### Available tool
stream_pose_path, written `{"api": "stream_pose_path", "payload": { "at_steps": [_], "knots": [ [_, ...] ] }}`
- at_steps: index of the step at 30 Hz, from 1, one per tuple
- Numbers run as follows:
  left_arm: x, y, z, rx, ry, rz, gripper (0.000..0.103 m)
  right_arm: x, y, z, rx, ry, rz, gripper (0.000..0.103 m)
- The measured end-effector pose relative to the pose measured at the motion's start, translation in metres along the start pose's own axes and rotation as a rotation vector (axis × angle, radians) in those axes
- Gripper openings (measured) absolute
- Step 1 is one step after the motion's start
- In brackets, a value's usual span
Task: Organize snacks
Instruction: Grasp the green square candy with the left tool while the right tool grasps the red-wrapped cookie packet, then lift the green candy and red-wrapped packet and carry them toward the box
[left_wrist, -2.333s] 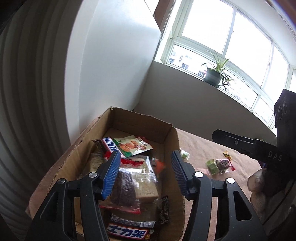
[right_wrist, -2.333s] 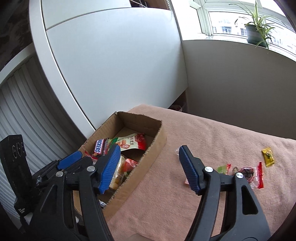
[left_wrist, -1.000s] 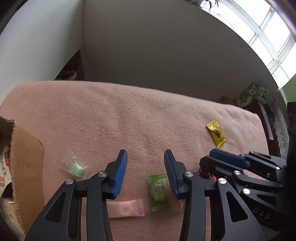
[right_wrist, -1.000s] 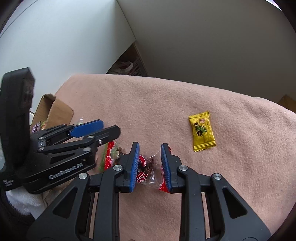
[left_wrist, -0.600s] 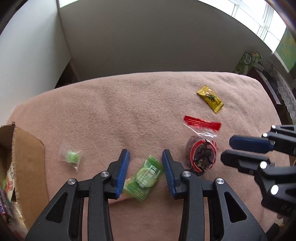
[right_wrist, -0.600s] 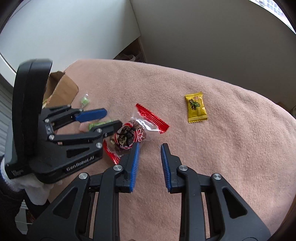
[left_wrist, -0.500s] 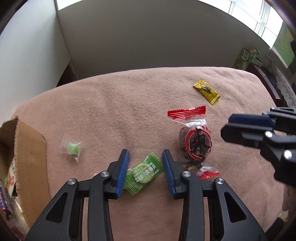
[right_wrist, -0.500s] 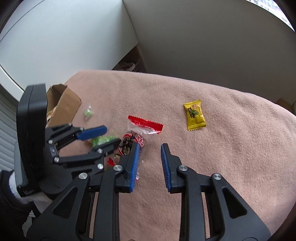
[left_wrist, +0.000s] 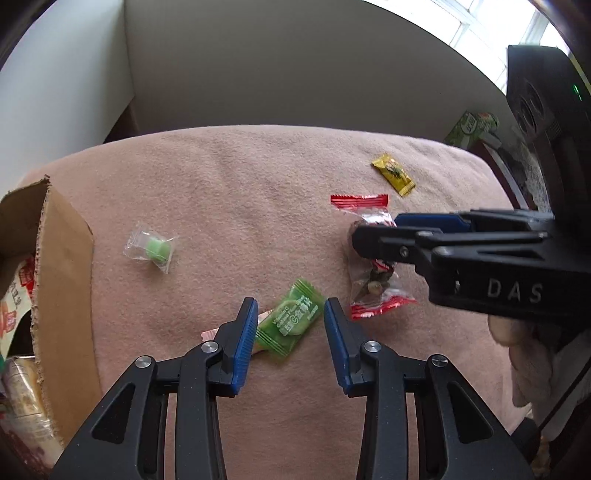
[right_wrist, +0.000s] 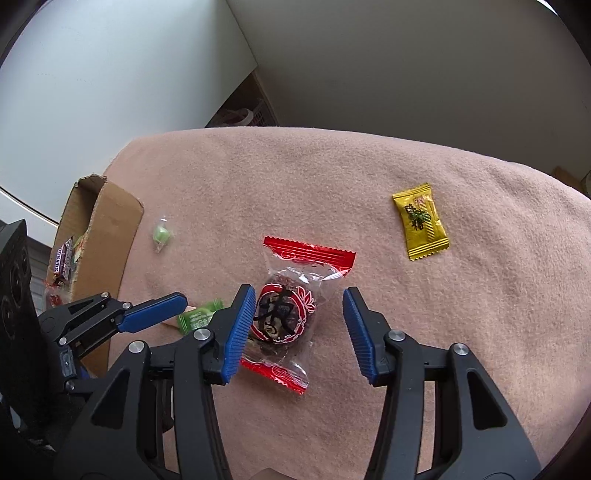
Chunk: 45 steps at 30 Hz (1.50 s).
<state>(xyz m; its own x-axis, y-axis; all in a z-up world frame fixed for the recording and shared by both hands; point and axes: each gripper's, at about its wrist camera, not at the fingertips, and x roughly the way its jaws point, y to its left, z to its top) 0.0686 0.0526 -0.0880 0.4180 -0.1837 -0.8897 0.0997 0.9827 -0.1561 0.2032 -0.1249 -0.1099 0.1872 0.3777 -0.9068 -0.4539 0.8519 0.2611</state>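
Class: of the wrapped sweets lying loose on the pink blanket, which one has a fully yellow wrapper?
The yellow candy, lying alone at the far right. The others are a clear wrapper with red ends, a green packet and a clear-wrapped green sweet.

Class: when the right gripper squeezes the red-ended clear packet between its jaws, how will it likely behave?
The red-ended packet probably crinkles: its clear film looks thin and loose. The round dark filling likely resists the right gripper, whose jaws have just been opening. It looks light; the flat crimped ends should flop.

Blanket (right_wrist: 369, 177) under all. Box (right_wrist: 107, 229) at left edge, snack bars (right_wrist: 62, 258) inside. Loose candy (right_wrist: 161, 233) beside box; date packet (right_wrist: 291, 314) centre; wafer packet (left_wrist: 291, 319) left of it; sachet (right_wrist: 421, 226) far right.
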Motion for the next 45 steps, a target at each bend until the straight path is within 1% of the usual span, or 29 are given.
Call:
{"api": "stream_pose_path", "payload": {
  "at_steps": [1,4,7,8,10,16,18,20,21,22,24,26,28,32,34,43,45],
  "knots": [
    [0.006,-0.012,0.004,0.029,0.002,0.02,0.036,0.0,-0.002,0.0,0.0,0.004,0.001,0.052],
    [0.006,-0.03,-0.001,0.114,0.027,0.032,0.036,-0.007,-0.009,-0.002,0.001,-0.008,-0.009,0.052],
    [0.005,-0.045,-0.005,0.206,0.012,0.098,0.036,-0.013,-0.012,-0.005,-0.021,-0.009,-0.02,0.052],
    [0.008,-0.044,0.0,0.22,0.012,0.122,0.036,-0.014,-0.012,-0.006,-0.027,-0.005,-0.018,0.052],
    [0.015,-0.042,0.003,0.214,0.013,0.146,0.036,-0.015,-0.012,-0.007,-0.027,-0.005,-0.016,0.052],
    [0.022,-0.047,0.007,0.201,0.001,0.151,0.035,-0.01,-0.002,-0.01,-0.051,0.013,-0.009,0.052],
    [0.021,-0.044,0.005,0.191,-0.01,0.148,0.021,-0.01,-0.001,-0.012,-0.056,0.017,-0.01,0.052],
    [0.019,-0.043,0.003,0.183,-0.02,0.143,0.02,-0.005,0.002,-0.014,-0.049,0.021,-0.002,0.051],
    [0.019,-0.043,0.003,0.182,-0.024,0.142,0.02,-0.005,0.002,-0.014,-0.051,0.022,0.002,0.047],
    [0.019,-0.043,0.002,0.182,-0.027,0.143,0.02,-0.007,0.002,-0.015,-0.056,0.025,0.008,0.04],
    [0.019,-0.045,0.001,0.185,-0.029,0.142,0.02,-0.006,0.008,-0.018,-0.074,0.038,0.015,0.035],
    [0.019,-0.047,0.0,0.185,-0.033,0.14,0.02,-0.007,0.015,-0.021,-0.103,0.034,-0.009,0.035],
    [0.02,-0.049,-0.002,0.182,-0.034,0.133,0.02,-0.006,0.017,-0.024,-0.109,0.037,-0.012,0.035],
    [0.022,-0.046,-0.001,0.142,-0.046,0.123,0.02,0.0,0.011,-0.026,-0.058,0.044,0.024,0.036],
    [0.021,-0.048,-0.002,0.145,-0.051,0.127,0.02,0.0,0.008,-0.028,-0.05,0.043,0.038,0.036],
    [0.024,-0.048,-0.001,0.14,-0.053,0.116,0.021,0.0,0.003,-0.034,-0.045,0.055,0.063,0.037],
    [0.024,-0.048,-0.001,0.139,-0.054,0.112,0.021,0.002,0.005,-0.035,-0.058,0.053,0.052,0.038]
  ]
}}
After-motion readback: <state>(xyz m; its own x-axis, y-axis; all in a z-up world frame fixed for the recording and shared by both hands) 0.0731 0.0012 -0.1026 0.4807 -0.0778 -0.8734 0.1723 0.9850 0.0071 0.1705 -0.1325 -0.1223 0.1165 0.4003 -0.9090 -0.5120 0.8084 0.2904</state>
